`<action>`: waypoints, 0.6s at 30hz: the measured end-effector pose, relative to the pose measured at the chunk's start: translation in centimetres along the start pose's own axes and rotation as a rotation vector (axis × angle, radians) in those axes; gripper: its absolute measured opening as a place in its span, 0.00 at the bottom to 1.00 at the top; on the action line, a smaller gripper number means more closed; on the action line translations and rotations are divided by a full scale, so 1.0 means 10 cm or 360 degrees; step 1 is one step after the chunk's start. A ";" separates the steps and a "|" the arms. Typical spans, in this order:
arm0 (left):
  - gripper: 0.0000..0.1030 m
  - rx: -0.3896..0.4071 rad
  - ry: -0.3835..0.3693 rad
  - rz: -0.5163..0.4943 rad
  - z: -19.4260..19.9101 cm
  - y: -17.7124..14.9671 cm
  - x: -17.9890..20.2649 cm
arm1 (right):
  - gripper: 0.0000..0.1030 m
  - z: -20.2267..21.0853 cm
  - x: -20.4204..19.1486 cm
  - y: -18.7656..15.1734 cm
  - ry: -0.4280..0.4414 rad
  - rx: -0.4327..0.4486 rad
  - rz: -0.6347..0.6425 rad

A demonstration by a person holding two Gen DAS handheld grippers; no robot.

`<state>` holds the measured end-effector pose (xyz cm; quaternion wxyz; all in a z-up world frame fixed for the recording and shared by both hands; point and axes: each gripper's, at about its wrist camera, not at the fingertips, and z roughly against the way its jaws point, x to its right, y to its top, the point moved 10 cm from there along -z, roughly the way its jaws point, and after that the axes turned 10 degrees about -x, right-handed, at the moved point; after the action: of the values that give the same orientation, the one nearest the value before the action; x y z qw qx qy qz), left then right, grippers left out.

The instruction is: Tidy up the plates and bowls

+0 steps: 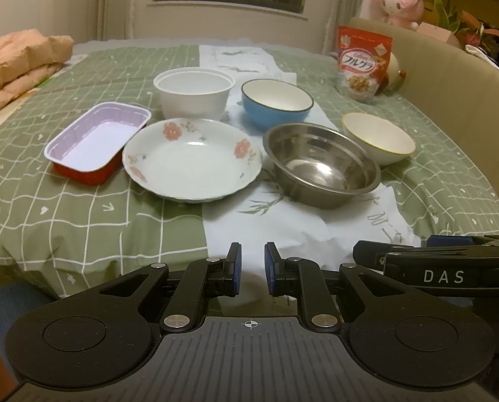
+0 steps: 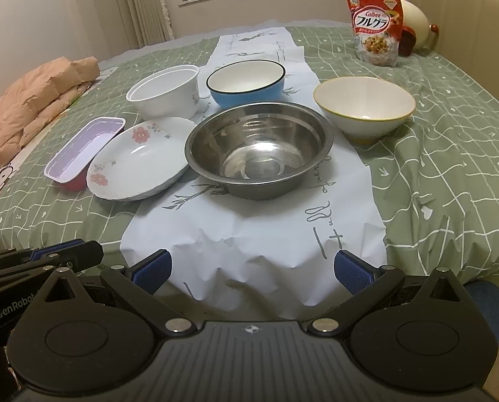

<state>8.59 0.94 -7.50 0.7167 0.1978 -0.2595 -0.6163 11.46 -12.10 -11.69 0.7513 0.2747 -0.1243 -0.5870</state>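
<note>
While both claws hang over the near edge of the bed (image 2: 450, 154), nothing is gripped: left claw (image 1: 252, 273) nearly closed, empty; right claw (image 2: 253, 269) spread wide, empty. Steel bowl (image 2: 259, 149) sits centre on white paper (image 2: 249, 234), floral plate (image 2: 139, 160) just left, blue bowl (image 2: 246, 83) behind.

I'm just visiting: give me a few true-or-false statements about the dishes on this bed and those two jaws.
1. The steel bowl is empty. True.
2. The blue bowl is stacked inside the steel bowl. False: it stands apart, behind it.
3. The right gripper has its jaws wide open. True.
4. The left gripper holds the flowered plate. False: its jaws are nearly closed and hold nothing.
5. The cereal bag lies flat. False: it stands upright.
</note>
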 end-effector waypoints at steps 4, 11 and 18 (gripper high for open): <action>0.18 -0.0022 0.0005 0.0003 -0.08 0.02 0.00 | 1.00 -0.06 0.03 0.02 0.0012 -0.0015 -0.0014; 0.19 -0.0001 -0.0172 0.0112 -0.24 0.29 -0.07 | 1.00 -0.22 0.18 0.18 0.0015 0.0012 -0.0056; 0.19 0.0041 -0.0194 0.0315 -0.56 0.75 -0.23 | 1.00 -0.48 0.49 0.47 0.0088 0.0070 -0.0211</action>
<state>17.63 4.25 -7.69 0.7543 0.1425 -0.3289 -0.5500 19.13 -14.77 -13.62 0.7076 0.3149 -0.0981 -0.6249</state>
